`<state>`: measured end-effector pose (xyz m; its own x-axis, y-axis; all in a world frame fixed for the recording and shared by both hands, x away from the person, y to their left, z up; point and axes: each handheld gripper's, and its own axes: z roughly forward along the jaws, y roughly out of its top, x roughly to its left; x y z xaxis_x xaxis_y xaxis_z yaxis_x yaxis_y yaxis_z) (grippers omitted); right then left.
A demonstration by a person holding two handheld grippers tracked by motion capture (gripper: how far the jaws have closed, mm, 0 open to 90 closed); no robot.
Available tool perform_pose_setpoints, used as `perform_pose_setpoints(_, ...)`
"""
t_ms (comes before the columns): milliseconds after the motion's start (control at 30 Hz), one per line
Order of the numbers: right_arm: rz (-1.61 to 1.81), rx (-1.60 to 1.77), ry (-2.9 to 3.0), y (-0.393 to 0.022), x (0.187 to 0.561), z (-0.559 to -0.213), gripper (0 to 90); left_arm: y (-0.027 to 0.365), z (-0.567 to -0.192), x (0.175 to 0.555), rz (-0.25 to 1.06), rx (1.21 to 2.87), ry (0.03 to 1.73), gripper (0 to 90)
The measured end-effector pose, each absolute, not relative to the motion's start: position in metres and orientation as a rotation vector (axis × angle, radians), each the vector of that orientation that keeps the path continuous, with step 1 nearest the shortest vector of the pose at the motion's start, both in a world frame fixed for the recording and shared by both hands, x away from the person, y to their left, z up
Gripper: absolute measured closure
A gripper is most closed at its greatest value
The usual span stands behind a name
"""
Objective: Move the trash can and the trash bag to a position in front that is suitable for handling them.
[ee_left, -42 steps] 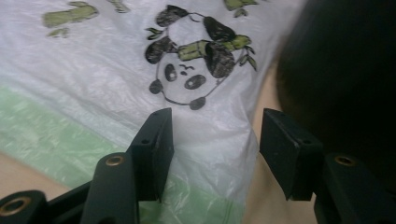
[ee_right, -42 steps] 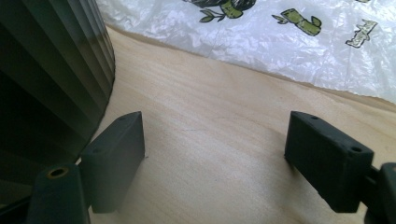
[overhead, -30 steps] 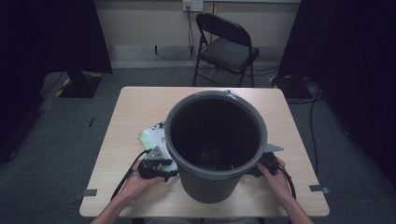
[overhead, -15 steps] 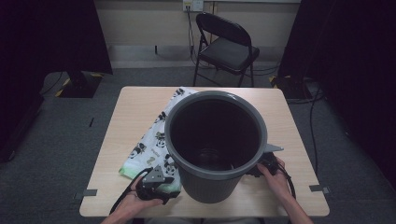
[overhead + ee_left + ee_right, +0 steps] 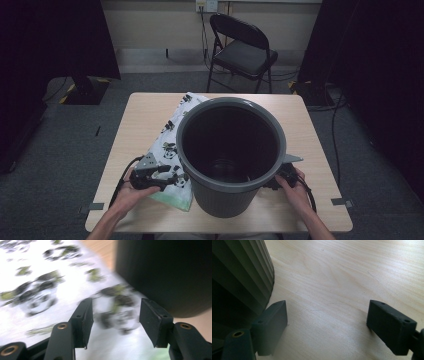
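A big dark grey bucket (image 5: 230, 102) stands upright in the middle of the wooden table (image 5: 145, 115). A white panda-print cloth (image 5: 167, 145) with a green edge lies spread along the bucket's left side, from the far rim down to the near edge. My left gripper (image 5: 176, 179) hovers over the cloth's near end, pointing at the bucket. In the left gripper view its jaws (image 5: 115, 312) stand apart, having just been closing, over the blurred cloth (image 5: 50, 277) without pinching it. My right gripper (image 5: 328, 315) is open over bare table beside the bucket's ribbed wall (image 5: 239, 272).
The bucket hides much of the table's middle and part of my right gripper (image 5: 280, 181). A grey lug (image 5: 292, 159) sticks out of the bucket's right side. A folding chair (image 5: 242, 50) stands beyond the far edge. Bare wood lies right of the bucket.
The cloth, bunched against the bucket's left side a second ago, now lies stretched out along it. My left gripper pulled toward the near edge, then came back a little. The right hand stayed put.
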<state>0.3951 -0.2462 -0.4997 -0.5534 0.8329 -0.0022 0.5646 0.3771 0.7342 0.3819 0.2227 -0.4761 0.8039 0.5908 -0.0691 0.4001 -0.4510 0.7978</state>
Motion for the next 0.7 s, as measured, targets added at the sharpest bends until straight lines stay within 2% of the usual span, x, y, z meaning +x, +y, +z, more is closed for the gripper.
perform_pose_setpoints(133,0.991,1.216,2.27,-0.246,0.395,-0.5,16.0,0.235,-0.49,0.386,0.266,2.146,0.79,48.6)
perform_pose_setpoints(233,0.991,1.215,2.27,-0.246,0.395,-0.5,15.7,0.234,-0.493,0.379,0.248,2.212,0.773,51.6)
perform_pose_setpoints(433,0.99,1.216,2.27,-0.246,0.395,-0.5,15.5,0.224,-0.493,0.361,0.234,2.233,0.689,51.8)
perform_pose_setpoints(700,0.989,1.219,2.267,-0.246,0.395,-0.5,15.4,0.226,-0.493,0.338,0.17,2.228,0.68,50.8)
